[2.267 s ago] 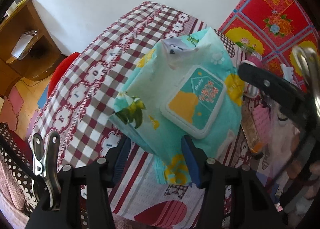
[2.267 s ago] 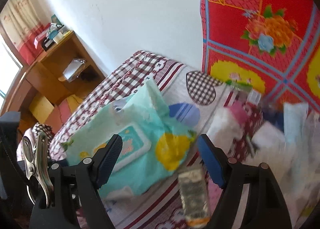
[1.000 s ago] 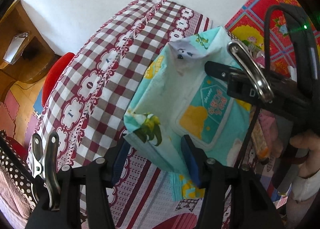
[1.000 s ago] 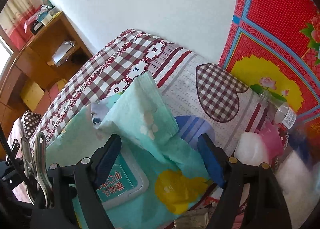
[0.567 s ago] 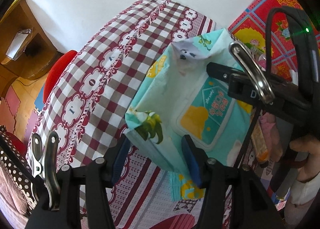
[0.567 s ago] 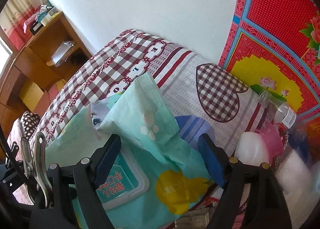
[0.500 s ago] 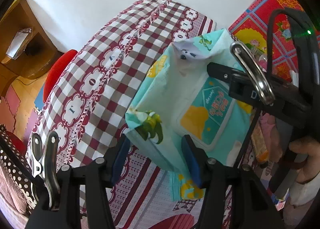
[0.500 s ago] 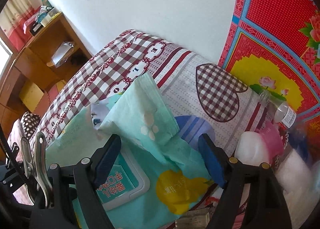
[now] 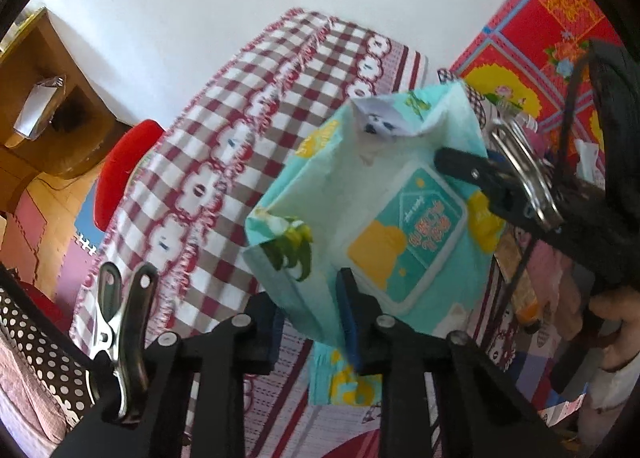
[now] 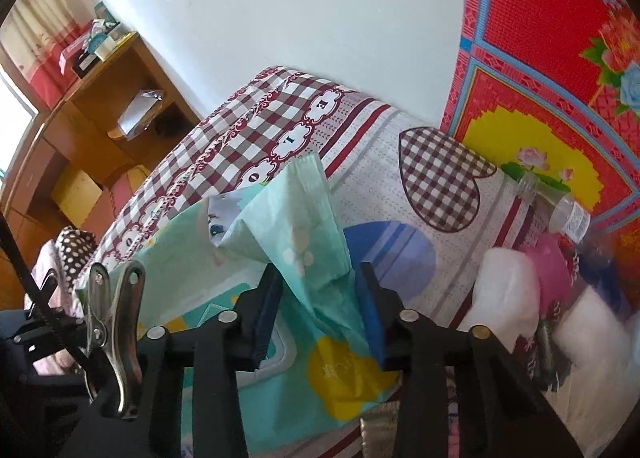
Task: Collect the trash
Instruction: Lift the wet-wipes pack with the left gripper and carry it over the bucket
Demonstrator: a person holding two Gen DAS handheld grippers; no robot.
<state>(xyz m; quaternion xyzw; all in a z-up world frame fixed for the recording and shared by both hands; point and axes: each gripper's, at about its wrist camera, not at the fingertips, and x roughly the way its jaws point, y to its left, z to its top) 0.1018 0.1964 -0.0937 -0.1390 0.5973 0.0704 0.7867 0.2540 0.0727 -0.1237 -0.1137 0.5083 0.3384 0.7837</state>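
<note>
A large mint-green wet-wipe pack with yellow patches and a teal flip-lid label sits on the bed, over the red-and-white checked bedspread, with its near-left corner raised toward the left gripper. That gripper's 2 blue-padded fingers are closing on this near corner: the pack's edge runs down between them and both pads look to be touching the film, so they are grasping the pack. The right gripper works at the pack's far end, where a crumpled flap of the wrapper stands up; its 2 fingers are closing as well, with the flap between them, the left pad against the film and the right pad at its edge. In the left wrist view the right gripper's black frame and metal clip reach in from the right over the pack's lid, and a hand holds it at the far right edge. Right of the pack on the bed lie more pieces: a clear plastic bottle against the red floral cloth, white wads, something pink, and a small printed wrapper just beside the pack. A wooden shelf unit stands at far left by the white wall, and a red stool seat shows beyond the bed's left edge.
</note>
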